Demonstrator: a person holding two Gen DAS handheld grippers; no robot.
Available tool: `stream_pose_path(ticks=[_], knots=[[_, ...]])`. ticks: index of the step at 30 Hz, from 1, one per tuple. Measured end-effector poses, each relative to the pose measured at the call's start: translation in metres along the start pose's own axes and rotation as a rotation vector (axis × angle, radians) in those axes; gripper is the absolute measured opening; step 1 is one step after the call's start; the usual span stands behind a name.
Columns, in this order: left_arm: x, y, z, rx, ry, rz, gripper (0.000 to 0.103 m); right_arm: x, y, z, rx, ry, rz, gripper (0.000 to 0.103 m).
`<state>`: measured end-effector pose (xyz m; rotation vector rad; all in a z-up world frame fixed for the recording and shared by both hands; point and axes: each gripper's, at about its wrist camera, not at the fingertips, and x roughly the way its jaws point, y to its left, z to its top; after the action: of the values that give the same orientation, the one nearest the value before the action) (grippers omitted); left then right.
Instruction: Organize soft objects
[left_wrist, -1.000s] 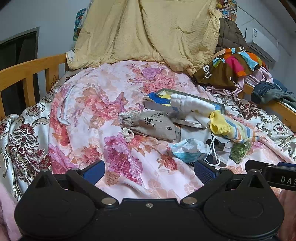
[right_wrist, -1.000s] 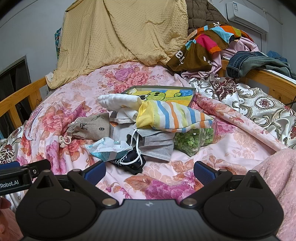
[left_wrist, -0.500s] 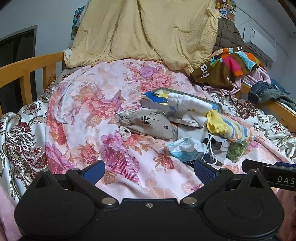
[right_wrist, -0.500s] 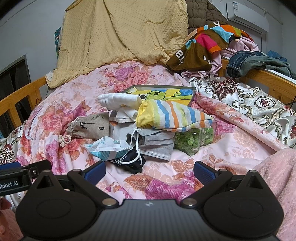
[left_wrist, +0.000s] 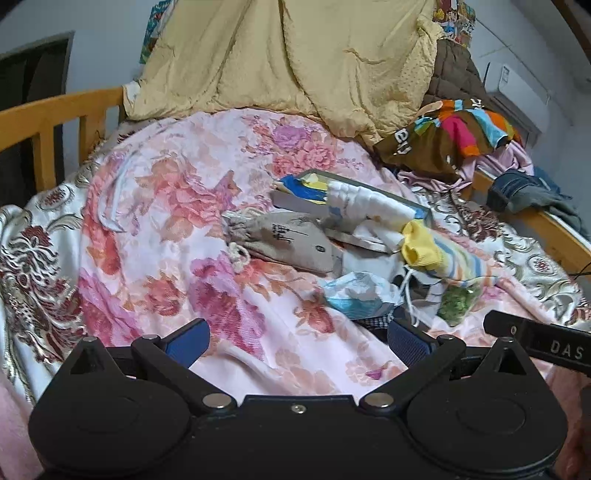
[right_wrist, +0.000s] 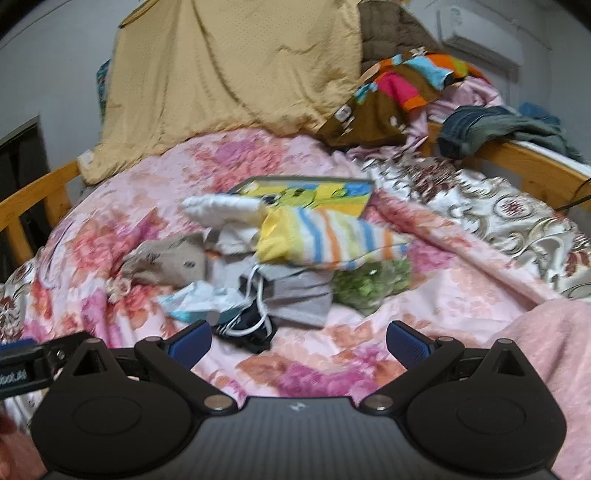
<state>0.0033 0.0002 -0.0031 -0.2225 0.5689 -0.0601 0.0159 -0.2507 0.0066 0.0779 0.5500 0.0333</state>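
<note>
Left gripper (left_wrist: 297, 338): fingers spread wide apart, holding nothing, poised over the floral bedspread (left_wrist: 177, 236) on the near side of the picture box.

Right gripper (right_wrist: 299, 341): fingers likewise wide apart and empty, near side of the picture box; view blurred.

Landmark: flat picture box (right_wrist: 325, 194) with a green cartoon figure, lying on the bedspread.

Soft items, all heaped at or against the picture box:
- White rolled cloth (right_wrist: 225, 210), across the box's near-left edge.
- Yellow striped sock (right_wrist: 325, 240), over the box's near edge.
- Beige drawstring pouch (left_wrist: 291, 242), left of the box.
- Blue-and-white face mask (left_wrist: 358, 295), nearer than the pouch.
- Grey face mask (right_wrist: 299, 295), under the sock, white ear loop showing.
- Dark cloth item (right_wrist: 251, 330), nearest of the heap.
- Clear bag of green pieces (right_wrist: 369, 284), under the sock's tip.

Beyond the box: yellow quilt (left_wrist: 288, 59); multicoloured garment (right_wrist: 399, 92); jeans (right_wrist: 491, 125) on the wooden bed rail (right_wrist: 532, 166).
</note>
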Motion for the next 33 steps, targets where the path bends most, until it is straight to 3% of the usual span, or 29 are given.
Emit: stream_pose_path(ticks=[4,7,13,20,24,28,33], knots=[[0.004,0.003,0.008,-0.025,0.036,-0.011,0.102,0.002,-0.003,0.007,-0.001,0.004,-0.021,0.103],[0.008,0.005,0.016,-0.024,0.053,-0.025,0.102,0.004,-0.004,0.015,-0.015,0.015,0.016,0.103],[0.037,-0.003,0.036,0.091,0.113,-0.094,0.102,0.025,-0.007,0.042,-0.069,0.086,0.125,0.103],[0.086,-0.011,0.05,0.104,0.136,-0.267,0.102,0.062,-0.013,0.084,-0.142,0.126,0.145,0.103],[0.115,-0.018,0.054,0.115,0.157,-0.316,0.102,0.088,-0.013,0.089,-0.167,0.15,0.181,0.103],[0.143,-0.019,0.054,0.134,0.188,-0.321,0.102,0.108,-0.018,0.085,-0.117,0.208,0.265,0.103],[0.169,-0.01,0.053,0.073,0.259,-0.366,0.098,0.124,-0.023,0.076,-0.071,0.312,0.322,0.101]])
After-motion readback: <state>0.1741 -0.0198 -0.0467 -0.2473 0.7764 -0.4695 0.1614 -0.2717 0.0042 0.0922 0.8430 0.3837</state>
